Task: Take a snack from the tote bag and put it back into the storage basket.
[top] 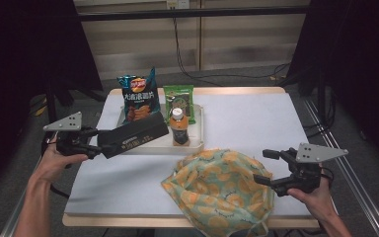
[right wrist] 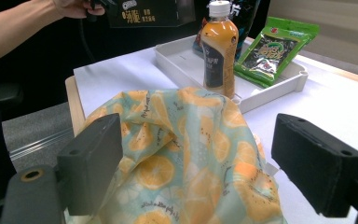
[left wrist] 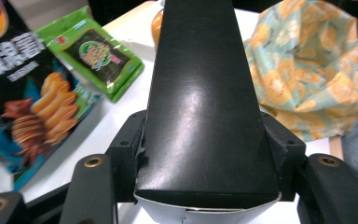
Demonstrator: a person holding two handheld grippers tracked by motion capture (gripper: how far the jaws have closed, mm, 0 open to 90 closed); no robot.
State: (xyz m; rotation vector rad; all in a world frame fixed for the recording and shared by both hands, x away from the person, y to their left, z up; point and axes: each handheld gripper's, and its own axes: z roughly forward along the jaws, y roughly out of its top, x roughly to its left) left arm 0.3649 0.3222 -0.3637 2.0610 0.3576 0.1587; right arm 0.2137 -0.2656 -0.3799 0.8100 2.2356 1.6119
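Observation:
My left gripper [top: 94, 141] is at the table's left edge, shut on one end of a long black box [top: 134, 135] that it holds level above the tray's left side. In the left gripper view the pads [left wrist: 131, 149] press both sides of the black box [left wrist: 205, 112]. My right gripper [top: 265, 167] stands open at the right of a fruit-patterned cloth bag [top: 217, 190] lying near the front edge. Its wide-apart jaws frame the cloth bag [right wrist: 182, 154] in the right gripper view, with nothing gripped.
A white tray [top: 197, 144] at the table's middle back holds a blue chips bag [top: 139, 98], a green seaweed packet [top: 180, 98] and an orange drink bottle [top: 179, 127]. Bare white tabletop lies at the right, behind my right gripper.

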